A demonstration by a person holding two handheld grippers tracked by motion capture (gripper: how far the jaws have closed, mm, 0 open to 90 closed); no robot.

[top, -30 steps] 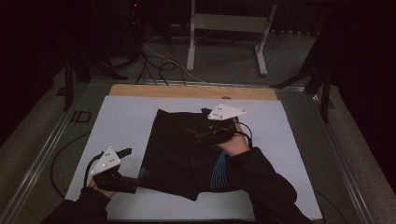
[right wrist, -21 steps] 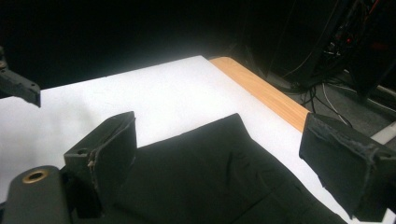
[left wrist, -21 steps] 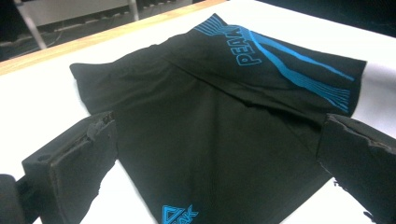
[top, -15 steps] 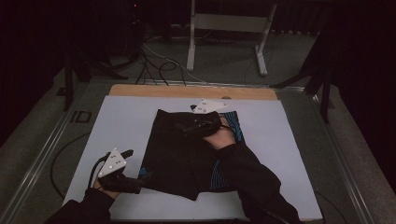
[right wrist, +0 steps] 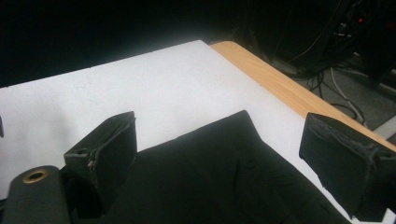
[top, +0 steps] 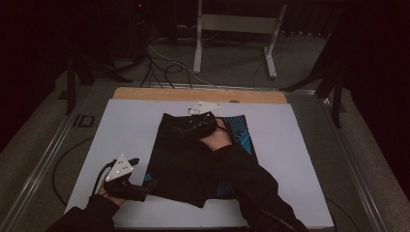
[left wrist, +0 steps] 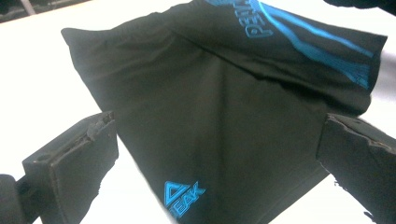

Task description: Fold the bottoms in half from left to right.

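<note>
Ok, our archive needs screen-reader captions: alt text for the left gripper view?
Black shorts with blue stripes and a blue logo lie on a white table, their near corner between the open left gripper's two black fingers.

Shorts [top: 193,159] on table [top: 125,125] ctr.

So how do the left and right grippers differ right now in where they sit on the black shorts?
The left gripper sits at the near-left corner of the black shorts, by the blue logo; the right gripper is over the far edge, near the table's wooden strip. The left lies near the person, while the right is stretched farther out. Both are open, with nothing held.
</note>
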